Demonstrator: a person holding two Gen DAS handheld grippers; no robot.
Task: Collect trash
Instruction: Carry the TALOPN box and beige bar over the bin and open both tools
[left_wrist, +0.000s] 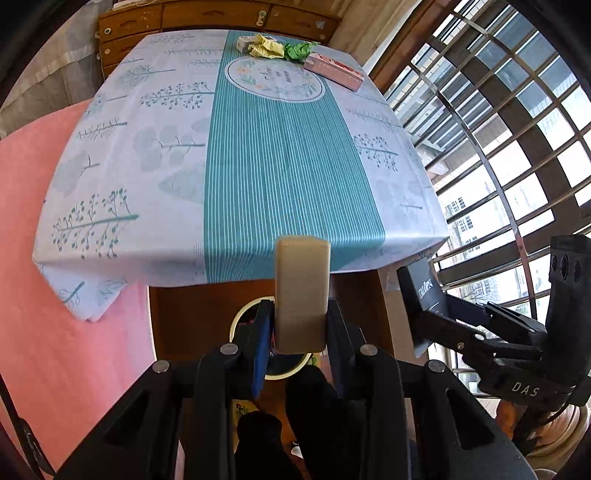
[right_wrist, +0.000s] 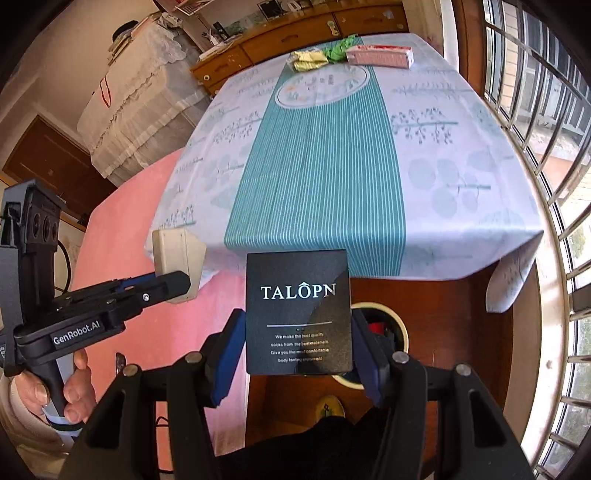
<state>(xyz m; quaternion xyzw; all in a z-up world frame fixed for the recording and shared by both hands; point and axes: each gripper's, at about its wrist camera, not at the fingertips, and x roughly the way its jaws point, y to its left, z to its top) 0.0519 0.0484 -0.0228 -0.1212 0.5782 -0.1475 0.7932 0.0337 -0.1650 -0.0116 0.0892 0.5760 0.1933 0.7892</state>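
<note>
Below the near edge of the desk (left_wrist: 258, 177), at 6 o'clock in both views, a round bin (right_wrist: 400, 325) stands on the floor, already holding red and dark scraps that cannot be identified. Directly above it, the left hand-held gripper (left_wrist: 300, 325) is clamped on a beige box (left_wrist: 302, 291) and the right hand-held gripper (right_wrist: 299, 350) is clamped on a black box (right_wrist: 298, 314), so two pieces appear ready to drop. Still uncollected at 12 o'clock on the desk lie yellow paper (left_wrist: 264, 47), green paper (left_wrist: 298, 51), a pink box (left_wrist: 334, 70) and a small white box (left_wrist: 244, 43); I judge the task roughly half done.
</note>
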